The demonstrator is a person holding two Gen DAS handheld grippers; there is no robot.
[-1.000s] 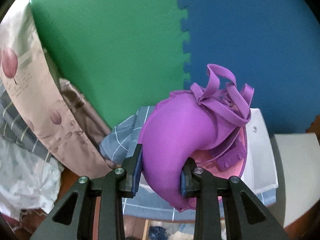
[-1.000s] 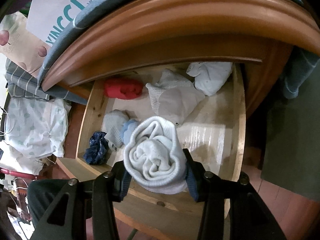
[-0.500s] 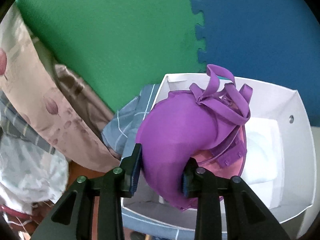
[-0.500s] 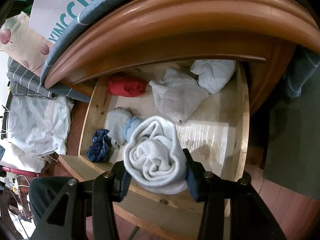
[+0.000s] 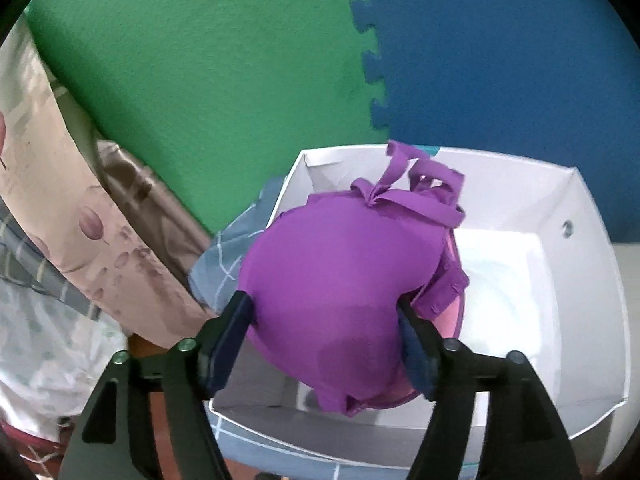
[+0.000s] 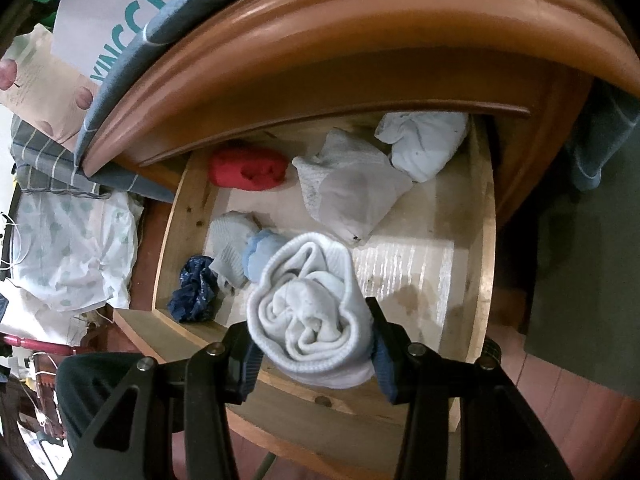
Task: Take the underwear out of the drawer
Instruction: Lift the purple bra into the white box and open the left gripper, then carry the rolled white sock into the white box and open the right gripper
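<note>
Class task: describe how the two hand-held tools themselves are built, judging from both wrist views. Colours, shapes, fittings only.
Both look alike. The left tool and right tool each have two matte black fingers with triangular cut-outs, round silver screw heads near the tips, and dark blue ribbed pads on the inner faces. No cables, markings or sleeves show.

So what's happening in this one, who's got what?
A person works two hand-held grippers, emptying an open wooden drawer. The left gripper has a purple bra between its fingers over a white box, and its jaws are opening to let it go. The right gripper is clamped on a rolled pale blue garment above the drawer, where a red item, a dark blue one and several pale pieces remain.
</note>
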